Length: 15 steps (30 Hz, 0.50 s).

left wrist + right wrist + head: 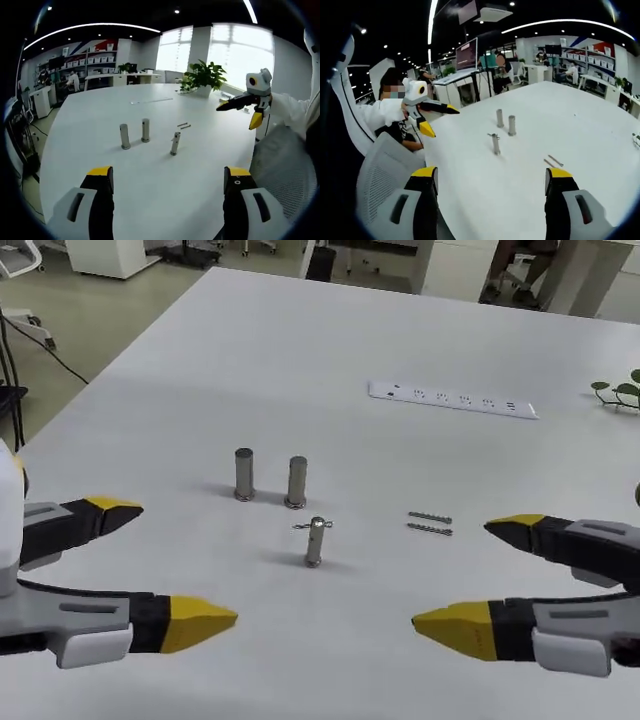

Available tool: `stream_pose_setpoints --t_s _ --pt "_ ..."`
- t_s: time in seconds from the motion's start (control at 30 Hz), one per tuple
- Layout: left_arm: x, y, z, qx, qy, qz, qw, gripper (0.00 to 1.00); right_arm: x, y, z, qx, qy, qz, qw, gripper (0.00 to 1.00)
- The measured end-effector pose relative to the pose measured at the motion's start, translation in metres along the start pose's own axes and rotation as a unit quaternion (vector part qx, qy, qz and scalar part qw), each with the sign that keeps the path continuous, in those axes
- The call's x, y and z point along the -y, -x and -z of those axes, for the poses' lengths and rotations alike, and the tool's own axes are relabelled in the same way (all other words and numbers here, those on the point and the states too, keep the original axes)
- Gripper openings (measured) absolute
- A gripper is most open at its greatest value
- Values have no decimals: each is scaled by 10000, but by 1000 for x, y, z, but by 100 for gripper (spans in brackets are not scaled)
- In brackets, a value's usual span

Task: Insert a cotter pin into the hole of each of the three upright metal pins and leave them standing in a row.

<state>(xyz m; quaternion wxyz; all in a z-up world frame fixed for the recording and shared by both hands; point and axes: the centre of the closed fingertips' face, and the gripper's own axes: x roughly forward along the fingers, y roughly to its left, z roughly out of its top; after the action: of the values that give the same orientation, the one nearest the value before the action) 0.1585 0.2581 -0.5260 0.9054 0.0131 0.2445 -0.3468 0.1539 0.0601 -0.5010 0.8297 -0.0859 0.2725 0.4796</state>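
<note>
Flanking pins (297, 483): left tool (188, 563), right tool (451, 573).

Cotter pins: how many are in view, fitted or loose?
3. One cotter pin sits through the nearest metal pin; a second and a third lie loose, side by side, to its right on the table. None seems hidden.

Both grippers are out front here. The left gripper (186, 562) comes in from the left side of the head view, jaws spread wide, yellow tips pointing inward. The right gripper (450, 573) mirrors it from the other side, jaws just as wide. They're well apart and roughly level. In the left gripper view, a white sleeve (292, 107) sits behind the right one.
</note>
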Motion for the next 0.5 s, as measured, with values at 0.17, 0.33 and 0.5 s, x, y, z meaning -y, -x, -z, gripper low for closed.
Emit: stream_pose_setpoints --t_s 0.17,0.33,0.5 --pt "-16 -16 2 -189 -47 4 9998 90 6 12 8 6 -270 237 9994 92" --pt "-33 -32 -5 -201 -72 -95 9997 89 13 22 17 -15 -602 348 9976 92" --pt "-52 -47 -9 -254 -114 -289 9992 89 19 33 22 47 -808 488 9955 90"
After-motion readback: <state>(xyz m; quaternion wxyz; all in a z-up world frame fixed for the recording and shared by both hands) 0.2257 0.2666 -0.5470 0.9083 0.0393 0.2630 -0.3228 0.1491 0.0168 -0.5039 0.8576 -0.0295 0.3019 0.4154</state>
